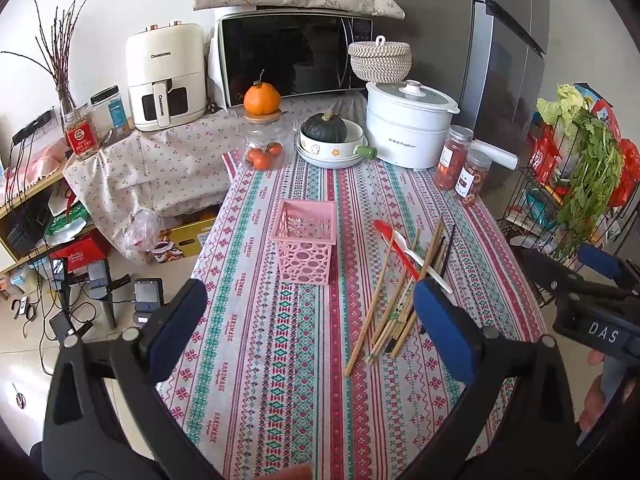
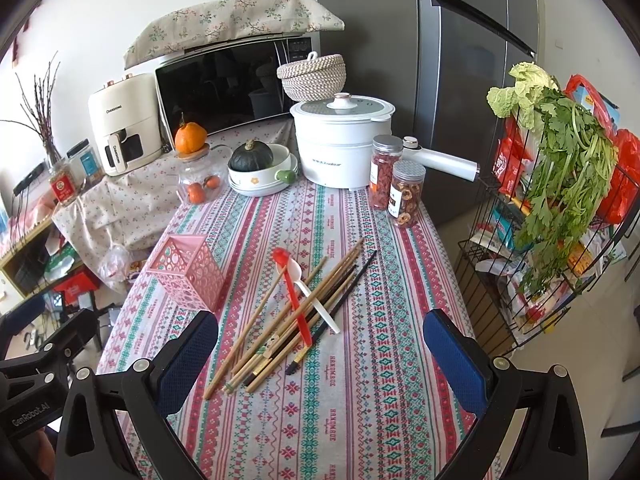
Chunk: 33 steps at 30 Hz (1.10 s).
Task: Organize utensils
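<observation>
A pink perforated basket (image 1: pixel 304 240) (image 2: pixel 188 270) stands upright and empty on the patterned tablecloth (image 1: pixel 280 360). To its right lies a loose pile of wooden and dark chopsticks (image 1: pixel 394 300) (image 2: pixel 288 320), with a red spoon (image 1: pixel 394 246) (image 2: pixel 294 296) and a white spoon (image 1: pixel 420 260) (image 2: pixel 316 300) lying across the pile. My left gripper (image 1: pixel 310 320) hovers open above the near table, between basket and pile. My right gripper (image 2: pixel 320 356) is open too, held over the near ends of the chopsticks. Neither holds anything.
At the table's far end stand a white cooker (image 2: pixel 340 140), stacked bowls with a green squash (image 2: pixel 252 158), a glass jar with oranges (image 1: pixel 264 148) and two snack jars (image 2: pixel 406 194). A wire rack with greens (image 2: pixel 560 200) stands right of the table. Boxes and cables crowd the floor on the left.
</observation>
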### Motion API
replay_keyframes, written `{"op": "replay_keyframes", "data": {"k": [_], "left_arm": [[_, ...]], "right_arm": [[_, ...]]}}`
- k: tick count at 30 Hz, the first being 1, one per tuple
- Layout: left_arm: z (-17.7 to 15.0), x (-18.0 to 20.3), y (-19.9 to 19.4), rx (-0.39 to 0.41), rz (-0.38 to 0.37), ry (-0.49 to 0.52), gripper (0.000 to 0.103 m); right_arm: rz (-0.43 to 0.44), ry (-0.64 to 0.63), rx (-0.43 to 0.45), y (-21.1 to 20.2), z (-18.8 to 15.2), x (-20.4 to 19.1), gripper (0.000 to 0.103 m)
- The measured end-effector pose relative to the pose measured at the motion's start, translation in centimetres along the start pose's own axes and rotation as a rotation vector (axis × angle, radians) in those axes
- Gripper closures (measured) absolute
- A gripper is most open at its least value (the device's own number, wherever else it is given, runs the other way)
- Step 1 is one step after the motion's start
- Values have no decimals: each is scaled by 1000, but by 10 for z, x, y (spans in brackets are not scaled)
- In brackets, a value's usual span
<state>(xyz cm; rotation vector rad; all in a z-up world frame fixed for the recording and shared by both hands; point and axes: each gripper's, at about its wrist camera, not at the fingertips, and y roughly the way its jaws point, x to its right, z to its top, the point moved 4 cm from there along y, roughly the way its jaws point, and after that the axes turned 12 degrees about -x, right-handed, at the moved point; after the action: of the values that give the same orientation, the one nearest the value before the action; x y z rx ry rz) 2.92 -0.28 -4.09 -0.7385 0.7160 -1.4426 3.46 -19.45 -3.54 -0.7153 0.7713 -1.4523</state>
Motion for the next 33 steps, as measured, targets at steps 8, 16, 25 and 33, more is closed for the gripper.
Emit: {"op": "replay_keyframes", "data": {"k": [8,16,25,33], "left_arm": [[2,0,-2,1,-1,-2,0],[1,0,-2,-1,-3,-2,0],[0,0,-1,-1,-3,-2,0],[1,0,-1,-1,-4,-2,0]], "right_arm": [[0,0,-1,0,0,0,0],[1,0,-2,1,0,0,0],[1,0,-3,1,0,0,0],[2,0,-4,1,-1,0,0]]}}
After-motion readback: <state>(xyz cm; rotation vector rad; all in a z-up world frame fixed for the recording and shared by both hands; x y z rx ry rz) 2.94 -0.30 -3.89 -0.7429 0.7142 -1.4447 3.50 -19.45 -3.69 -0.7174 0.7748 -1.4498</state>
